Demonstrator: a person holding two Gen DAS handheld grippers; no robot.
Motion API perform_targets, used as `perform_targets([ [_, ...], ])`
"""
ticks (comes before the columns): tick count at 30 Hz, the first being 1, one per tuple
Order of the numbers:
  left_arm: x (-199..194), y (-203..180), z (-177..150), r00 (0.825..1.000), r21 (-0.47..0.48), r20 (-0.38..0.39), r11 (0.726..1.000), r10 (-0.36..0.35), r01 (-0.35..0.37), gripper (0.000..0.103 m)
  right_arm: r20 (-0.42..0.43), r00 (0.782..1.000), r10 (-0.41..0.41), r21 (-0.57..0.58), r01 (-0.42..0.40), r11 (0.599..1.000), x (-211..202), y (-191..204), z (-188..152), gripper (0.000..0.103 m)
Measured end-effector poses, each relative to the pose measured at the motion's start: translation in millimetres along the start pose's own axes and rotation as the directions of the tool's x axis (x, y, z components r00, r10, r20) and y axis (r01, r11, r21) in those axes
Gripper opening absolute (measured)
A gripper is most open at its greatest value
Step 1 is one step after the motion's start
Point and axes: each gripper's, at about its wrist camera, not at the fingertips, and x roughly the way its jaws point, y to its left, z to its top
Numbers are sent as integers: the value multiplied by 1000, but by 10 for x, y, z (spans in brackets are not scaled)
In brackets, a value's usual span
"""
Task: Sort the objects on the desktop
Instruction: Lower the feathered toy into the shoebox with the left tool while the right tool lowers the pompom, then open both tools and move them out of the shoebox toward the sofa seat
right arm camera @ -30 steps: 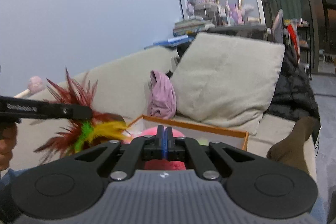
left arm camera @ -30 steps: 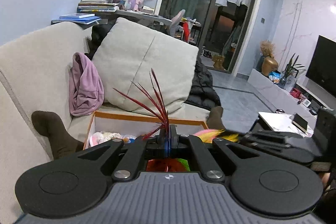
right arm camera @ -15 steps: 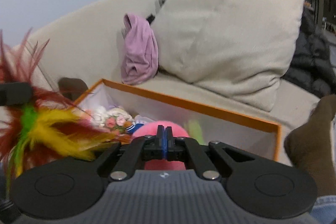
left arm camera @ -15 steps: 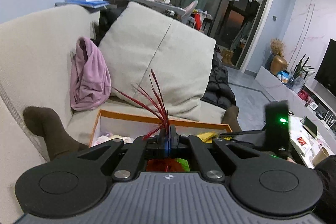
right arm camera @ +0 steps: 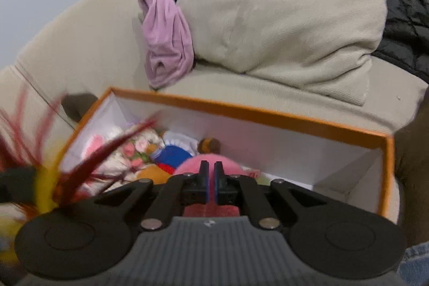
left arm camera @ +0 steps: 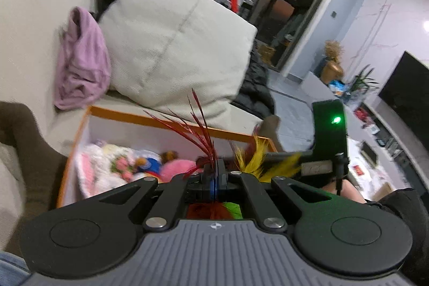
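An orange-rimmed white box (right arm camera: 295, 116) sits on the sofa; it also shows in the left wrist view (left arm camera: 128, 113). It holds soft toys (right arm camera: 171, 152). My left gripper (left arm camera: 214, 173) is shut on a feather toy with red, yellow and green feathers (left arm camera: 201, 130), held over the box's near edge. The feathers also show at the left of the right wrist view (right arm camera: 53, 152). My right gripper (right arm camera: 210, 173) is over the box with its jaws slightly apart around a pink plush toy (right arm camera: 209, 162). The right gripper's body shows in the left wrist view (left arm camera: 328, 136).
A beige cushion (right arm camera: 281, 7) and a purple cloth (right arm camera: 167, 36) lie on the sofa behind the box. A black jacket (right arm camera: 407, 18) lies at the right. Feet in dark socks (left arm camera: 16, 130) flank the box. A TV (left arm camera: 405, 109) stands at the far right.
Both grippers have tilted down and moved closer over the box. The right gripper's jaws have parted slightly around the pink plush. The left still grips the feather toy.
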Motion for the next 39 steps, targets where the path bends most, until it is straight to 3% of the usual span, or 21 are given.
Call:
perform_targets([
  [4,156,-66,-72,998,1,-52,1000,-22,22,0,93,994,-50,-4,51,999,-287,-60,-31,14],
  [7,294,-73,-172,993,-7,-111,1000,-23,23,0,100,994,-54,-8,55,998,-343,-91,-49,16],
  [12,443,-76,-326,984,4,-178,1000,-3,4,0,49,998,-35,-33,37,999,-279,-72,-115,21],
  [20,456,-35,-384,980,31,-199,999,28,-22,0,-44,999,-18,-72,14,997,-174,-10,-220,21],
  [23,424,-21,-403,981,25,-192,999,31,-27,1,-122,992,-9,-96,-3,995,-97,29,-285,32],
  [30,263,119,-333,989,-31,-113,995,93,-97,4,-182,980,80,-15,-84,996,-52,-12,-346,33],
  [36,344,175,-336,980,-1,-141,990,142,-144,7,-262,955,141,45,-134,990,49,10,-394,32],
  [39,407,201,-379,973,8,-177,989,149,-149,7,-307,935,179,70,-166,984,90,18,-425,14],
])
